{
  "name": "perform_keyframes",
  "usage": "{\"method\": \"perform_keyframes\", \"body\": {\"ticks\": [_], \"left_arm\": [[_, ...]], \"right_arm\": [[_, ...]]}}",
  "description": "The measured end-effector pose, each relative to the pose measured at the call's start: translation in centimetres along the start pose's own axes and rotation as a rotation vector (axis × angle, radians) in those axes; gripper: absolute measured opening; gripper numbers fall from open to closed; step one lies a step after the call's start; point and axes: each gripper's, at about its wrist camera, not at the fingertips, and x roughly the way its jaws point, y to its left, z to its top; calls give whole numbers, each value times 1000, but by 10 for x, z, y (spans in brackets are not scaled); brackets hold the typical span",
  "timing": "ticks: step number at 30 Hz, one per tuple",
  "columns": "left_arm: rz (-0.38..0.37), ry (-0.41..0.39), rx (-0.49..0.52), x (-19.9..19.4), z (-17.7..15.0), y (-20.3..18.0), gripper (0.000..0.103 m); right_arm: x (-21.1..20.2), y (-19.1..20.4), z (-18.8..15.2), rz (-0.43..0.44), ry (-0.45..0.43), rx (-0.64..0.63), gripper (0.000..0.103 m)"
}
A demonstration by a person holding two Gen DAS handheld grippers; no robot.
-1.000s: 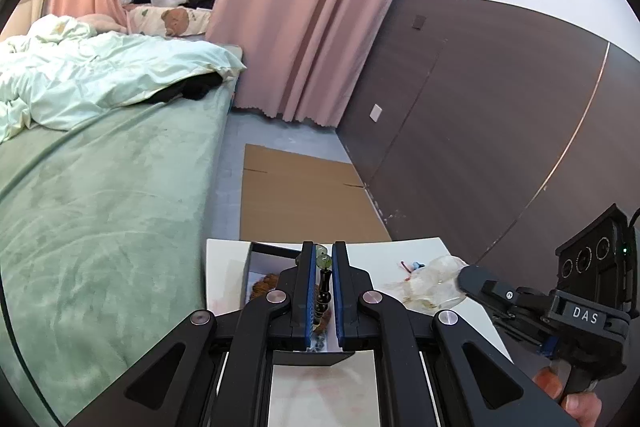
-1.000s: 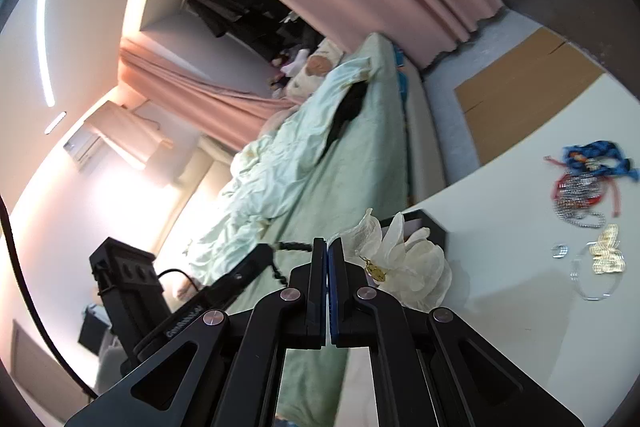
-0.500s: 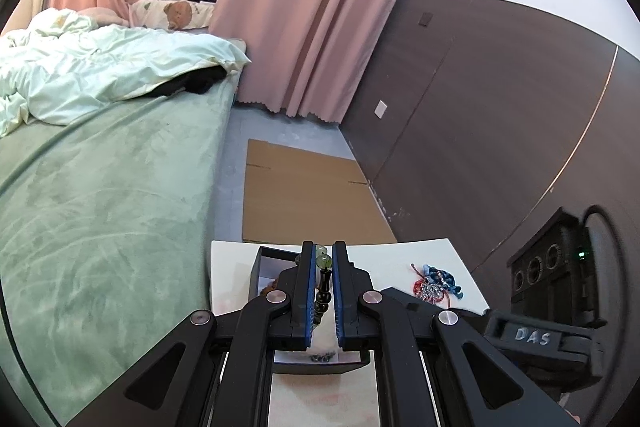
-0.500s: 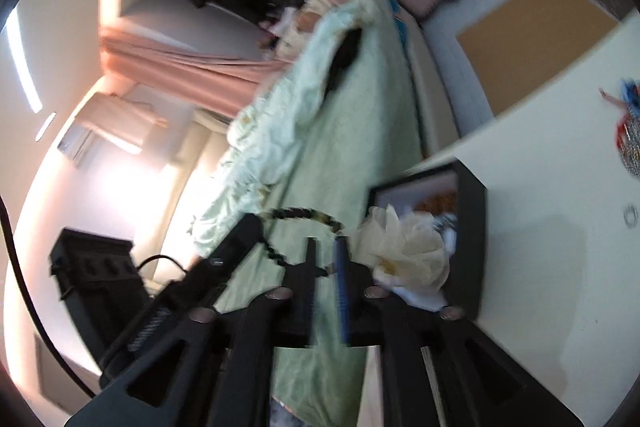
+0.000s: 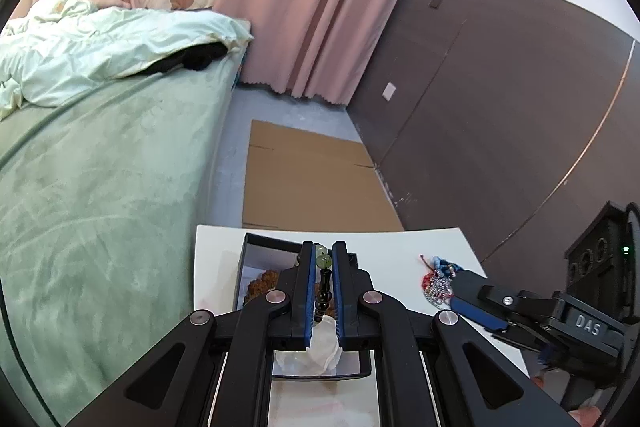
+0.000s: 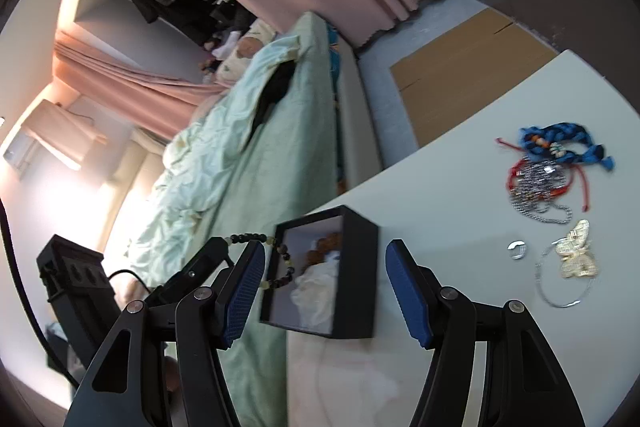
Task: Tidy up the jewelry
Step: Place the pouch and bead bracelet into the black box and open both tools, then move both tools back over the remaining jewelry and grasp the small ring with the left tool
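Note:
My left gripper (image 5: 323,250) is shut on a bead bracelet (image 5: 322,283) of dark and pale green beads, and holds it over an open black box (image 5: 256,241) on the white table (image 5: 400,247). A white fabric flower (image 6: 316,291) lies inside the box beside something brown (image 6: 326,241). My right gripper (image 6: 325,247) hovers over the box. Its jaws are opening and stand wide with nothing pressed between the pads. In the right wrist view the bracelet (image 6: 280,259) hangs from the left gripper's fingers (image 6: 212,255) at the box's left wall.
To the right of the box lie a blue braided band (image 6: 560,143), a silver chain (image 6: 536,187), a gold butterfly piece (image 6: 576,255), a small ring (image 6: 518,251) and a wire hoop (image 6: 556,295). A green bed (image 5: 100,187) borders the table's left.
The right gripper was shut on the white flower; its jaws have opened and the flower now lies in the box. The left gripper has sunk toward the box with the bracelet.

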Motion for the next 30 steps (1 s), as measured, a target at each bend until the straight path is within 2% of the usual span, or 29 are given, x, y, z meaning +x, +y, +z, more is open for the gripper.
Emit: {"method": "perform_keyframes", "body": {"ticks": [2, 6, 7, 9, 10, 11, 12, 15, 22, 24, 25, 26, 28, 30], "left_arm": [[8, 18, -27, 6, -1, 2, 8], [-29, 65, -81, 14, -3, 6, 10], [-23, 69, -77, 15, -4, 4, 15], [-9, 68, -64, 14, -6, 0, 40], [-7, 63, -63, 14, -7, -1, 64], [-4, 48, -64, 12, -8, -3, 81], [0, 25, -64, 7, -9, -5, 85], [6, -5, -47, -1, -10, -11, 87], [1, 7, -10, -3, -17, -22, 88], [7, 1, -9, -5, -20, -25, 96], [4, -5, -11, -5, -20, -25, 103], [-5, -12, -13, -7, -22, -26, 103], [-12, -13, -11, -8, -22, -28, 103], [-15, -12, -5, -9, -24, -31, 103]], "right_arm": [[-3, -2, 1, -14, -4, -1, 63], [-17, -8, 6, -62, -32, -7, 63], [-21, -11, 7, -67, -40, -4, 63], [-29, -17, 9, -69, -51, 3, 63], [-33, -20, 10, -78, -58, 6, 63], [-37, -22, 10, -90, -65, 5, 63], [-41, -24, 10, -105, -73, 1, 63], [-54, -31, 11, -141, -93, 1, 63], [-77, -48, 7, -194, -116, 6, 63], [-83, -51, 6, -193, -121, 5, 64], [-87, -54, 5, -191, -124, 7, 70], [-90, -56, 4, -190, -131, 10, 81], [-99, -62, 3, -187, -150, 24, 91], [-104, -68, 2, -179, -159, 47, 92]]}}
